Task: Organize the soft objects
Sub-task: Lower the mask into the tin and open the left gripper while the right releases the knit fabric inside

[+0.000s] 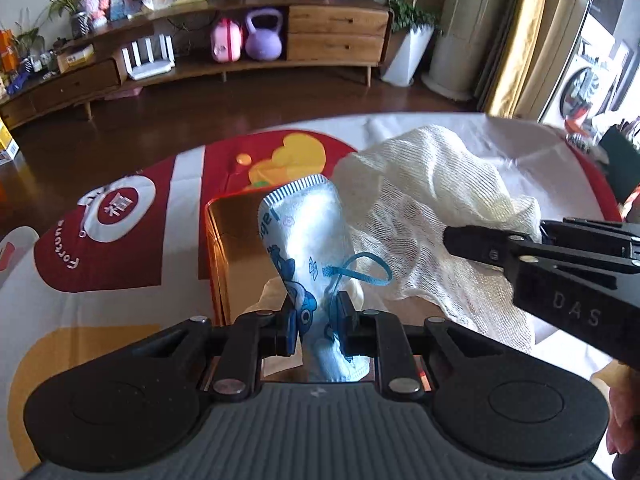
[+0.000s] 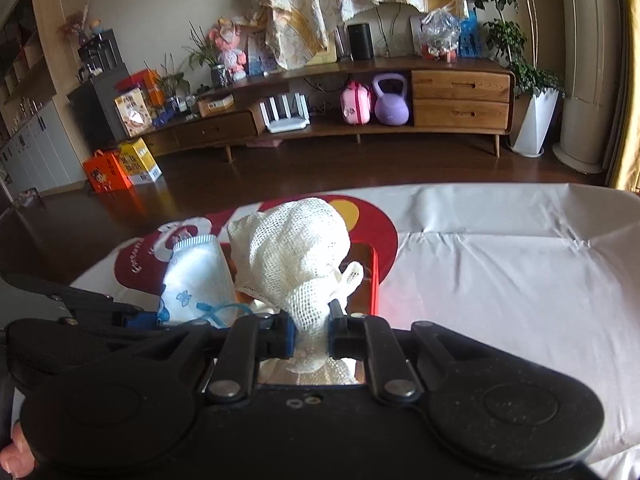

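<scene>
Room: living room with dark polished wood floor; a long curved wooden sideboard (image 2: 460, 100) along the far wall, with two pale-fronted drawers.
Background items: smooth purple kettlebell (image 2: 391, 100) and glossy pink case (image 2: 355, 104) in the sideboard's open bay; white planter (image 2: 536, 120) at 2 o'clock.
Work surface: table under a creased white cloth (image 2: 500, 264) printed with red and yellow shapes.
Container: shallow box (image 1: 228, 240) with red outer walls and a shiny golden, reflective interior, at table centre.
Blue cloth (image 1: 308, 240): soft terry-like towel, white-blue, cartoon print, striped hem at its far end, thin blue hanging loop at its 3 o'clock side; bunched into a tapering roll standing over the box.
Cream cloth (image 2: 296, 248): loose open-weave gauze, off-white, crumpled into a rounded mound; just beside the blue cloth, at its 3 o'clock, also over the box.
Left gripper (image 1: 318, 320): black jaws with blue pads, drawn narrow and clamped on the lower part of the blue cloth; fabric pinched between both pads.
Right gripper (image 2: 312, 336): jaws drawn narrow, grasping the gathered neck of the cream cloth; the weave bulges above the pads. In the left wrist view it enters from 3 o'clock.
Person: fingertips (image 2: 16, 448) visible at 8 o'clock in the right wrist view.
</scene>
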